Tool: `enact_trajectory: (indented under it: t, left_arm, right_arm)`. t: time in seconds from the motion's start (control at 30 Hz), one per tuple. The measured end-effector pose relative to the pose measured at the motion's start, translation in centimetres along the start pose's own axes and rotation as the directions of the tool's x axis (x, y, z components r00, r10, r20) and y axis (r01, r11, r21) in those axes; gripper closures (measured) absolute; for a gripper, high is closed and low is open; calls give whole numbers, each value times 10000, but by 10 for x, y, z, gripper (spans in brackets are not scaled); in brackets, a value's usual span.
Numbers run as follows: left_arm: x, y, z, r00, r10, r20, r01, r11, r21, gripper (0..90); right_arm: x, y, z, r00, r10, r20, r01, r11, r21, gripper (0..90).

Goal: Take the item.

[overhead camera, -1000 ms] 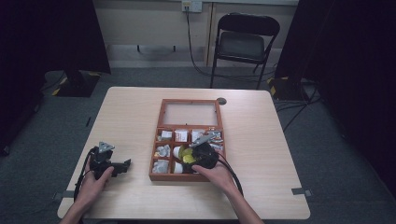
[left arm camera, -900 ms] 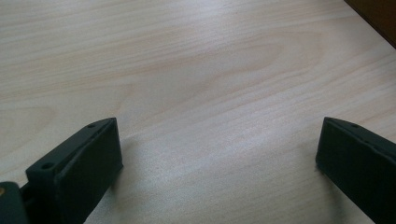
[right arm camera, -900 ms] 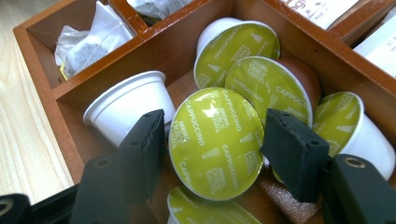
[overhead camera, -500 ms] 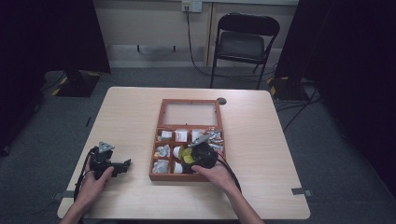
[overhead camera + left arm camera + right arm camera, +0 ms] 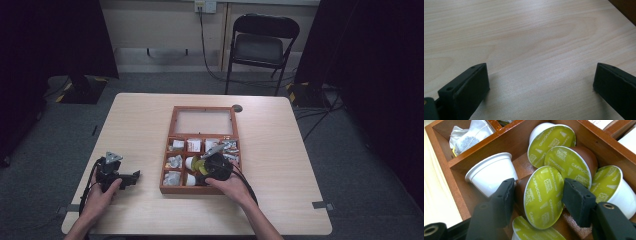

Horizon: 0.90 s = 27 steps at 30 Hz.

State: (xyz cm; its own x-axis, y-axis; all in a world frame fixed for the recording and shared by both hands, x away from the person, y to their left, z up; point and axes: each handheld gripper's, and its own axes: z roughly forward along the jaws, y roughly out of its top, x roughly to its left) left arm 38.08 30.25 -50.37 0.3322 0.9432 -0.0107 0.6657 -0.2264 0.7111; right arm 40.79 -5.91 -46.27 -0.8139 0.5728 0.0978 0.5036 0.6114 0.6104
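Note:
A brown coffee capsule with a green "cappuccino" lid (image 5: 544, 197) lies on its side in a front compartment of the wooden box (image 5: 167, 185). My right gripper (image 5: 537, 195) has a jaw on each side of it. The jaws have just been closing and their pads touch the capsule's body and lid edge. In the high view my right gripper (image 5: 205, 167) dips into the box's front row. Off to the left, my left gripper (image 5: 131, 176) rests on the table, open, with bare wood between its jaws (image 5: 540, 82).
Several more green-lidded capsules (image 5: 570, 165) and a white capsule (image 5: 491, 171) crowd the same compartment. Tea bags (image 5: 470, 137) fill the one beside it. The box's glass lid (image 5: 203, 121) lies open towards the back. A folding chair (image 5: 262, 47) stands beyond the table.

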Motion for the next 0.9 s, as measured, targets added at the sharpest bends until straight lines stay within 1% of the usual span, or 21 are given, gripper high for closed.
enact_trajectory:
  t: [0.07, 0.1, 0.17, 0.23, 0.33, 0.4, 0.6, 0.67, 0.73, 0.77, 0.8, 0.83, 0.9]
  left_arm:
    - [0, 0, 0, 10000, 1, -1, -1, 10000, -1, 0]
    - [0, 0, 0, 10000, -1, 1, 1, 10000, -1, 0]
    - [0, 0, 0, 10000, -1, 1, 1, 10000, -3, 0]
    - [0, 0, 0, 10000, 3, -2, -3, 10000, -1, 0]
    - [0, 0, 0, 10000, -4, -3, 4, 10000, -5, 0]
    - [0, 0, 0, 10000, -4, -1, 4, 10000, -2, 0]
    - [0, 0, 0, 10000, -1, -1, 1, 10000, -1, 0]
    - [0, 0, 0, 10000, -1, 1, 1, 10000, 1, 0]
    - [0, 0, 0, 10000, 2, 0, -2, 10000, 1, 0]
    - [0, 0, 0, 10000, -5, -2, 5, 10000, -4, 0]
    - [0, 0, 0, 10000, -5, -2, 5, 10000, -4, 0]
    - [0, 0, 0, 10000, -11, 4, 11, 10000, -7, 0]
    - [0, 0, 0, 10000, 10, 3, -10, 10000, 9, 0]
  right_arm:
    - [-1, 0, -1, 10000, 76, -63, -76, 10000, 16, 460]
    - [-2, -1, -2, 9998, 123, -186, -123, 9999, -27, 478]
    - [-3, -1, -2, 9997, 108, -211, -108, 9999, -39, 481]
    - [-2, -1, -2, 9998, 74, -167, -74, 10000, -30, 483]
    - [-1, -1, -1, 10000, 30, -73, -30, 10000, 37, 462]
    - [0, 0, 0, 10000, -42, -51, 43, 9997, 223, 465]
    - [-1, 0, 1, 9999, 3, -109, 0, 9997, 260, 465]
    - [-2, 1, 1, 9996, 224, -161, -219, 9993, 309, 469]
    - [-2, 2, 1, 9996, 231, -152, -226, 9993, 294, 471]
    - [-1, 1, 0, 9997, 167, -170, -163, 9996, 214, 494]
    - [-1, 1, 0, 9997, 167, -170, -163, 9996, 214, 494]
    - [-3, 0, -2, 9984, 320, -462, -314, 9994, 137, 523]
    - [-4, -1, -3, 9980, 339, -532, -333, 9994, 120, 530]
